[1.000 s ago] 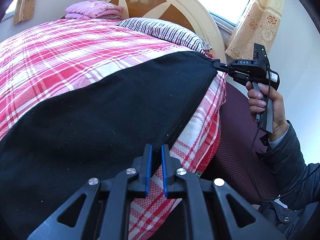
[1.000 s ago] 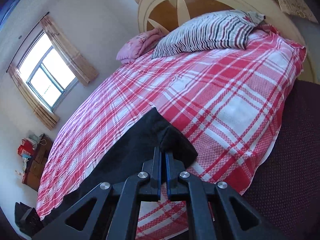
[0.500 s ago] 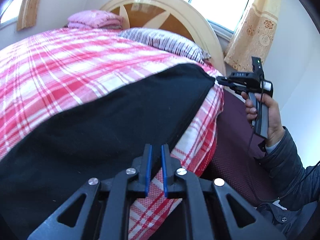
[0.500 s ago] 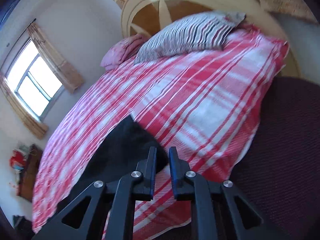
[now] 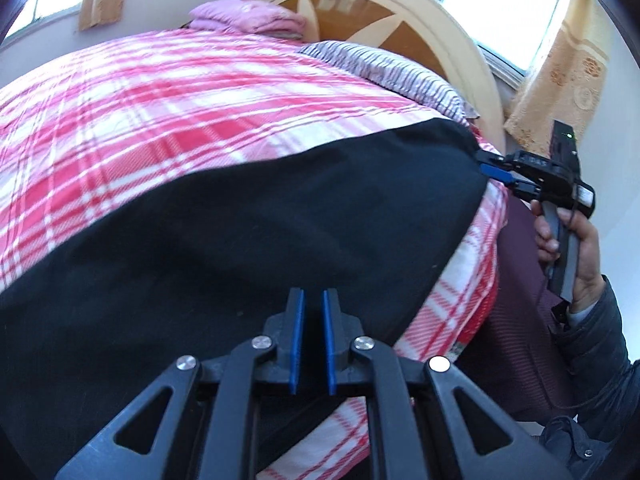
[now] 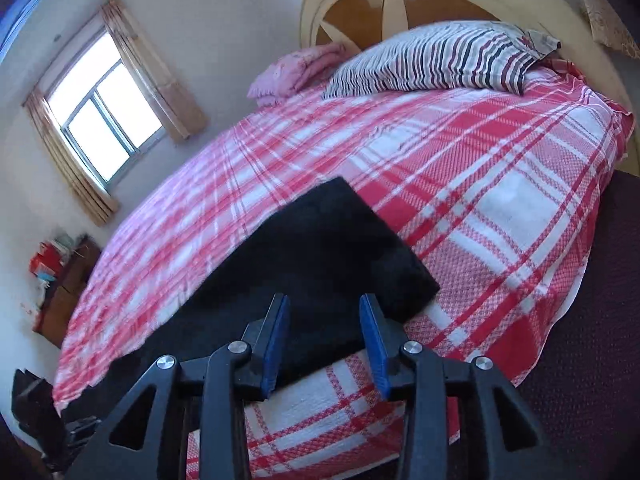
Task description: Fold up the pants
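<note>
The black pants (image 5: 248,240) lie flat along the bed's (image 6: 500,208) near edge: soft, light, limp cloth, best pinched at corners or hems. The left gripper (image 5: 312,340) is closed on their edge; the right gripper's (image 6: 324,340) jaws are opening, pads clear of the end corner. Open bedspread beyond gives folding room.

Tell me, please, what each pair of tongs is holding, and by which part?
The left tongs stay shut on the black pants' near edge. The right tongs are opening and hold nothing; the pants' corner lies free.
</note>
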Demonstrator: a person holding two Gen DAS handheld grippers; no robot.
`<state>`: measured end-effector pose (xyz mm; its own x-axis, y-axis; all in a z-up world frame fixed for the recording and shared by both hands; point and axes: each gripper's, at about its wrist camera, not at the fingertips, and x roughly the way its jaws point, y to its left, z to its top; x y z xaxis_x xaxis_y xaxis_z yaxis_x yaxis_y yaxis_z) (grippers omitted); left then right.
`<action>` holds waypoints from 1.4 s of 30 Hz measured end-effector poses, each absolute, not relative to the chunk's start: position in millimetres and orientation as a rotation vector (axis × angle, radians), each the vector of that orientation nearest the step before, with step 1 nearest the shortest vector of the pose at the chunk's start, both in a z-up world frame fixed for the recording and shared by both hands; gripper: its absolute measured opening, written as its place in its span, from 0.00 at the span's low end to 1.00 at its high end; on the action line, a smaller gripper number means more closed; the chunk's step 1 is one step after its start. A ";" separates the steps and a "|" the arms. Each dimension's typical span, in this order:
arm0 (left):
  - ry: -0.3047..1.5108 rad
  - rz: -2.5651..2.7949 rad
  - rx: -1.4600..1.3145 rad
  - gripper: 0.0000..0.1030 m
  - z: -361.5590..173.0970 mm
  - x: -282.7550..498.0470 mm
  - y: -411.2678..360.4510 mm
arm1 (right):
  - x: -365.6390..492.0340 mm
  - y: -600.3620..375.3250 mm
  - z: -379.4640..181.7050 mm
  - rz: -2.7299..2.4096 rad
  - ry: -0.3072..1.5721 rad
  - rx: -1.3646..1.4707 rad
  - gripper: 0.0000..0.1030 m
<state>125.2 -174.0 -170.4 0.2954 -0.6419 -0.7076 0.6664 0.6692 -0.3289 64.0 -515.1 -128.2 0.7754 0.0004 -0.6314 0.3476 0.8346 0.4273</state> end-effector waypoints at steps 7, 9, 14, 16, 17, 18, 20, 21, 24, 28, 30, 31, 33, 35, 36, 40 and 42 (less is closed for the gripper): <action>0.838 -0.733 0.003 0.39 -157.6 118.9 -121.5 | 61.5 -488.1 -104.8 -0.156 0.629 0.510 0.38; 0.804 -0.659 -0.029 0.56 -154.6 118.7 -94.7 | 68.0 -467.7 -96.7 -0.110 0.626 0.468 0.38; 0.776 -0.498 -0.082 0.57 -156.1 125.0 -32.7 | 104.8 -398.2 -83.4 0.072 0.674 0.374 0.38; 0.785 -0.449 -0.078 0.57 -161.4 128.4 -17.0 | 123.4 -369.9 -83.8 0.147 0.708 0.360 0.38; 0.795 -0.424 -0.088 0.57 -165.5 130.7 -8.1 | 132.2 -355.2 -84.1 0.179 0.725 0.354 0.38; 0.802 -0.419 -0.096 0.57 -167.4 131.6 -5.7 | 143.0 -337.4 -86.1 0.224 0.746 0.344 0.38; 0.819 -0.420 -0.104 0.57 -174.9 132.3 1.0 | 162.5 -304.7 -88.7 0.312 0.791 0.331 0.38; 0.834 -0.420 -0.092 0.57 -179.2 133.0 1.3 | 174.3 -286.4 -91.3 0.366 0.822 0.334 0.38; 0.870 -0.439 -0.031 0.57 -194.0 135.1 1.8 | 201.0 -236.2 -99.9 0.484 0.896 0.326 0.38; 0.831 -0.469 -0.044 0.59 -196.8 129.8 8.7 | 226.1 -172.8 -108.5 0.577 0.959 0.245 0.38; 0.817 -0.488 -0.089 0.66 -200.6 128.4 12.7 | 241.8 -146.7 -116.6 0.629 1.013 0.263 0.38; 0.812 -0.490 -0.105 0.67 -201.4 126.2 12.9 | 250.8 -137.5 -121.3 0.646 1.033 0.270 0.38; 0.798 -0.490 -0.101 0.67 -201.4 123.9 11.2 | 264.3 -113.7 -127.4 0.682 1.068 0.278 0.38; 0.796 -0.499 -0.090 0.67 -198.9 124.4 11.7 | 277.7 -92.5 -134.1 0.706 1.105 0.297 0.38; 0.799 -0.501 -0.105 0.67 -197.0 125.7 15.0 | 283.6 -82.4 -136.9 0.717 1.122 0.299 0.38; 0.787 -0.474 -0.137 0.67 -190.9 125.7 28.5 | 296.2 -46.6 -145.5 0.747 1.165 0.266 0.38; 0.768 -0.456 -0.115 0.67 -188.7 124.5 33.7 | 301.0 -34.7 -151.1 0.756 1.185 0.257 0.38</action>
<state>124.5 33.7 -188.7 0.6276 -0.4383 -0.6434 0.3555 0.8966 -0.2640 301.0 -34.7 -151.1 0.1692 0.6520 -0.7391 -0.3957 0.7318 0.5549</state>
